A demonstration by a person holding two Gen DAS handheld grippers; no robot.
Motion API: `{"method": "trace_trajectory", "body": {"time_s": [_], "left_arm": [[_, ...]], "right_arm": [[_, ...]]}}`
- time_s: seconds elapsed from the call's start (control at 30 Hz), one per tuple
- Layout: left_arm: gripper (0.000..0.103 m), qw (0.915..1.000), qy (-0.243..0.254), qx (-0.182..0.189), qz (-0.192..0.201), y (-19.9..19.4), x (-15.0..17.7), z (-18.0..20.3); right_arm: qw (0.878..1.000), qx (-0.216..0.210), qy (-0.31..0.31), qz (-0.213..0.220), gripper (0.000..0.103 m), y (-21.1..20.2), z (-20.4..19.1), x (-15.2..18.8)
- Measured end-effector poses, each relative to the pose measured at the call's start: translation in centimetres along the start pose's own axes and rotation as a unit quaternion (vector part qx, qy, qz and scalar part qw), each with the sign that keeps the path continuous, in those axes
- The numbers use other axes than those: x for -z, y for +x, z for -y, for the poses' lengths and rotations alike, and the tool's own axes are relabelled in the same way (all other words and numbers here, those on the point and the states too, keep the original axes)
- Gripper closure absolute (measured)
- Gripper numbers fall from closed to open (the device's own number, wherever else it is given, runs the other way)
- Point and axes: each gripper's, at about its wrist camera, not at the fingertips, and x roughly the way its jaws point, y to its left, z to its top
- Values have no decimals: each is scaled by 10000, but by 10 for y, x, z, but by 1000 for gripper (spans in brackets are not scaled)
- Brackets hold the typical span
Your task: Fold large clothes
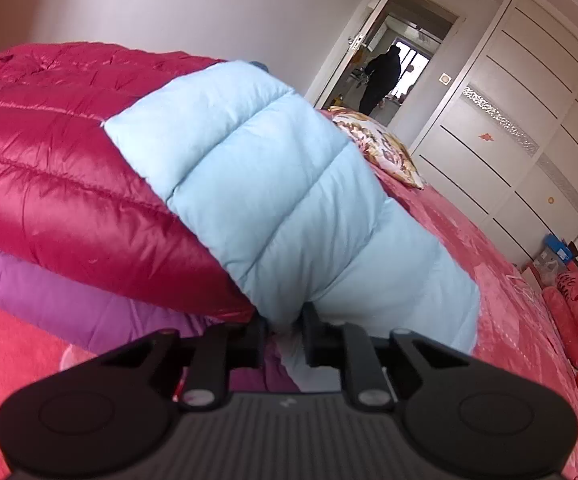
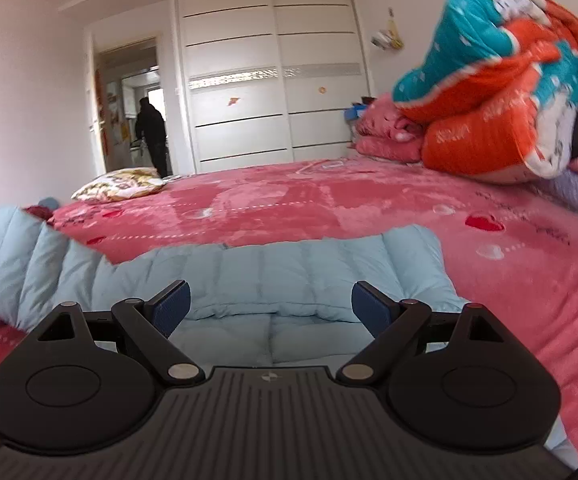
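Note:
A light blue quilted puffer jacket (image 1: 273, 184) lies on the pink bed. In the left wrist view one part of it drapes over a stack of a shiny red jacket (image 1: 49, 152) and a purple jacket (image 1: 61, 304). My left gripper (image 1: 283, 330) is shut on the blue jacket's edge near the stack's base. In the right wrist view the blue jacket (image 2: 273, 276) lies flat in front of me. My right gripper (image 2: 271, 304) is open and empty just above it.
The pink heart-print bedspread (image 2: 369, 200) stretches ahead. A floral pillow (image 2: 121, 186) lies at the far edge. A rolled orange and teal quilt (image 2: 497, 92) sits on pink pillows at the right. White wardrobe doors (image 2: 273, 64) and an open doorway with a person (image 2: 153, 136) stand beyond.

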Motion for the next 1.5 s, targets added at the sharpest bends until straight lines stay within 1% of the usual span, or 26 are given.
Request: {"method": "trace_trajectory", "body": {"time_s": [0.2, 0.3, 0.4, 0.5, 0.6, 0.73, 0.83, 0.9, 0.97, 1.0, 1.1, 1.17, 1.2, 1.23, 1.27, 1.33, 1.37, 1.4, 1.43, 1.47, 1.5], "left_arm": [[100, 9998, 150, 118, 99, -13, 1, -2], [102, 9988, 285, 297, 254, -23, -4, 6], [102, 9964, 558, 484, 406, -32, -9, 24], [102, 9938, 691, 737, 465, -39, -13, 43], [102, 9891, 922, 1016, 526, -45, -13, 71], [102, 9792, 1296, 1469, 535, -52, -2, 119], [102, 9661, 1717, 1863, 497, -56, 15, 160], [102, 9526, 2115, 2144, 424, -59, 36, 193], [102, 9369, 2552, 2367, 319, -61, 62, 221], [102, 9276, 2784, 2477, 250, -60, 77, 236], [101, 8925, 3506, 2836, -12, -62, 128, 268], [99, 8681, 3886, 3067, -360, -57, 164, 285], [99, 8614, 3974, 3119, -523, -53, 176, 290], [99, 8569, 4031, 3137, -690, -47, 188, 293], [96, 8534, 4066, 3144, -865, -42, 200, 293], [89, 8481, 4073, 3210, -1089, -39, 217, 288], [79, 8470, 4068, 3234, -1122, -40, 222, 284], [67, 8472, 4052, 3247, -1126, -40, 224, 280], [61, 8480, 4010, 3268, -1154, -41, 225, 274], [52, 8474, 3967, 3321, -1192, -42, 226, 269], [40, 8442, 3958, 3397, -1240, -43, 227, 267]], "right_arm": [[9992, 112, 362, -97, 0, 3, 14, 4], [9985, 135, 504, -139, 0, 4, 19, 4], [9981, 146, 574, -145, 0, 7, 23, 3], [9978, 145, 638, -114, 0, 7, 25, 1], [9970, 171, 760, -39, 0, 5, 30, 0], [9940, 295, 1053, 98, 0, 0, 43, -3], [9902, 426, 1320, 138, 0, 0, 58, -4], [9865, 536, 1539, 177, 0, -2, 69, -4], [9818, 648, 1772, 190, 0, -3, 81, -3], [9788, 705, 1914, 193, 0, -3, 87, -2], [9680, 875, 2341, 218, 0, -7, 104, 3], [9621, 981, 2533, 219, 0, -8, 111, 6], [9593, 1020, 2624, 215, 0, -9, 114, 7], [9573, 1048, 2687, 207, 0, -9, 116, 9], [9554, 1066, 2748, 191, 0, -9, 117, 10], [9535, 1041, 2825, 170, 0, -9, 116, 11], [9535, 1026, 2828, 166, 0, -9, 115, 12], [9540, 1012, 2816, 155, 0, -9, 112, 13], [9542, 998, 2817, 134, 0, -7, 113, 12], [9544, 970, 2821, 112, 0, -6, 111, 12], [9544, 948, 2828, 97, 0, -7, 110, 14]]}}
